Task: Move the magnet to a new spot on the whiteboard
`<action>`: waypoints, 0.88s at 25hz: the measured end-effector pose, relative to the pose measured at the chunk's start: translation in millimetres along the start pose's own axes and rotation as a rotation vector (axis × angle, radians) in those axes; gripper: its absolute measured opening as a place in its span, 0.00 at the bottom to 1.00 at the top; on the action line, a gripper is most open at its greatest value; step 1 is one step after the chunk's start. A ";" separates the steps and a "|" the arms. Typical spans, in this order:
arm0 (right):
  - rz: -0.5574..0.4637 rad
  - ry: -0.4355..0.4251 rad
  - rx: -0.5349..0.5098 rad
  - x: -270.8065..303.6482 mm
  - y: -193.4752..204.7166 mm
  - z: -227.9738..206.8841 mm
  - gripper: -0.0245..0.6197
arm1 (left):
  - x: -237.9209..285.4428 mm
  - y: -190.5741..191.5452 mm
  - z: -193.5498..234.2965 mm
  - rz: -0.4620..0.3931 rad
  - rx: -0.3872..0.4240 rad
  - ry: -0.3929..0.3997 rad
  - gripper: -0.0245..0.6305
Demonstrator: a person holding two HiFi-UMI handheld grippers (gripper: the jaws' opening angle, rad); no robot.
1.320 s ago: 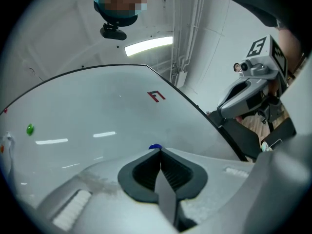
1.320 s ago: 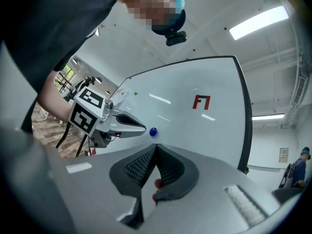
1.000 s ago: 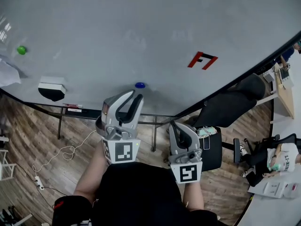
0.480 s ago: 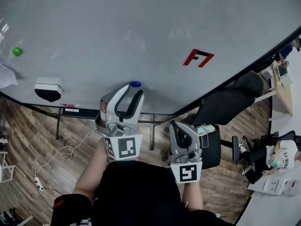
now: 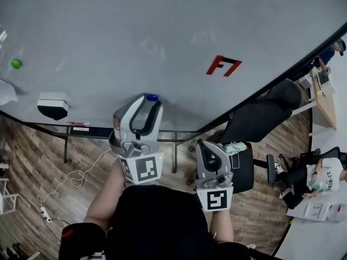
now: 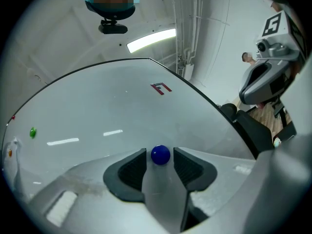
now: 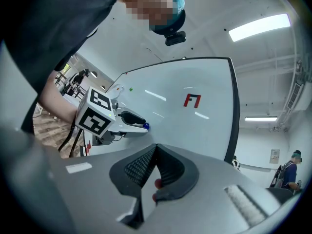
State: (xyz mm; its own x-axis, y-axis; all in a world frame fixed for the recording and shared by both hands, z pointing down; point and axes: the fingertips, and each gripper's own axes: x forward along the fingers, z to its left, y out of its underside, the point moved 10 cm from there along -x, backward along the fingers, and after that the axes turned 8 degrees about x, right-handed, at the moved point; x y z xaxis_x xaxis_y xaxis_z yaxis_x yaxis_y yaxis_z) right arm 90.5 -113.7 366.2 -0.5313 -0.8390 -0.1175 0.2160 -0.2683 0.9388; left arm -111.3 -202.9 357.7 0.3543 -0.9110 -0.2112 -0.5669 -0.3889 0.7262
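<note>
A small blue magnet [image 5: 152, 97] [image 6: 160, 155] sticks to the whiteboard [image 5: 162, 31] near its lower edge. My left gripper [image 5: 148, 101] [image 6: 160, 162] points at the board with the magnet between its fingertips. Its jaws have just been opening, and a thin gap shows on each side of the magnet, so the pads do not press it. My right gripper [image 5: 209, 147] [image 7: 156, 147] hangs lower and to the right, off the board, shut and empty. From the right gripper view the left gripper and the blue magnet [image 7: 145, 126] show side-on.
A green magnet [image 5: 15, 64] sits at the board's far left and a red F mark [image 5: 223, 65] to the right. An eraser [image 5: 52, 104] rests at the lower left edge. A black office chair [image 5: 260, 118] stands right of the board, above wooden floor.
The left gripper's jaws have spread wider, and its tips now flank the blue magnet, which stays on the board. The right gripper has kept still.
</note>
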 end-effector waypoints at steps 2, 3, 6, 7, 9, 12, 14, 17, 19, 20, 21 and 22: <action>0.005 0.003 -0.001 -0.4 0.1 -0.2 0.04 | -0.1 -0.2 -0.1 -0.002 0.004 -0.006 0.31; 0.002 0.005 0.000 -0.2 -0.3 0.1 0.04 | -0.1 -0.2 -0.2 -0.002 0.008 -0.010 0.31; 0.000 0.009 0.002 -0.4 -0.3 1.7 0.04 | 0.2 0.2 -0.3 -0.002 0.011 -0.018 0.29; 0.003 0.010 0.002 -0.9 0.0 2.3 0.04 | 0.2 0.2 -0.1 -0.003 0.010 -0.019 0.27; 0.008 0.011 -0.004 -1.6 0.4 2.8 0.04 | 0.2 0.2 -0.2 -0.005 0.011 -0.019 0.27; 0.015 0.015 -0.013 -3.3 0.8 4.0 0.04 | 0.3 0.0 -2.1 -0.009 0.012 -0.016 0.24; 0.016 0.023 -0.009 -4.7 1.5 5.4 0.04 | 0.3 0.4 -2.8 -0.008 0.008 -0.020 0.24; 0.018 0.031 -0.007 -7.0 2.0 6.8 0.04 | 0.0 0.7 -2.3 -0.006 -0.005 -0.023 0.24; 0.014 0.040 -0.004 -8.4 1.8 6.5 0.04 | 0.2 0.2 -1.7 -0.006 -0.013 -0.023 0.23; 0.013 0.042 -0.004 -8.9 1.7 6.5 0.04 | 0.4 0.0 -1.4 -0.005 -0.015 -0.022 0.23; 0.013 0.043 -0.005 -9.5 1.7 6.6 0.04 | 0.4 -0.2 -1.0 -0.004 -0.018 -0.021 0.23; 0.016 0.044 -0.004 -10.2 1.8 7.0 0.04 | 0.4 -0.4 -0.7 -0.003 -0.019 -0.020 0.23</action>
State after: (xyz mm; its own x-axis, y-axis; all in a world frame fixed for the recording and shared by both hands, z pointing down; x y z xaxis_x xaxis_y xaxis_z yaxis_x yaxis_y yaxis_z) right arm 90.5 -102.3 371.4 -0.4915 -0.8630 -0.1168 0.2278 -0.2568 0.9392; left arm -110.4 -203.0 357.8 0.3413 -0.9123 -0.2263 -0.5513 -0.3893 0.7379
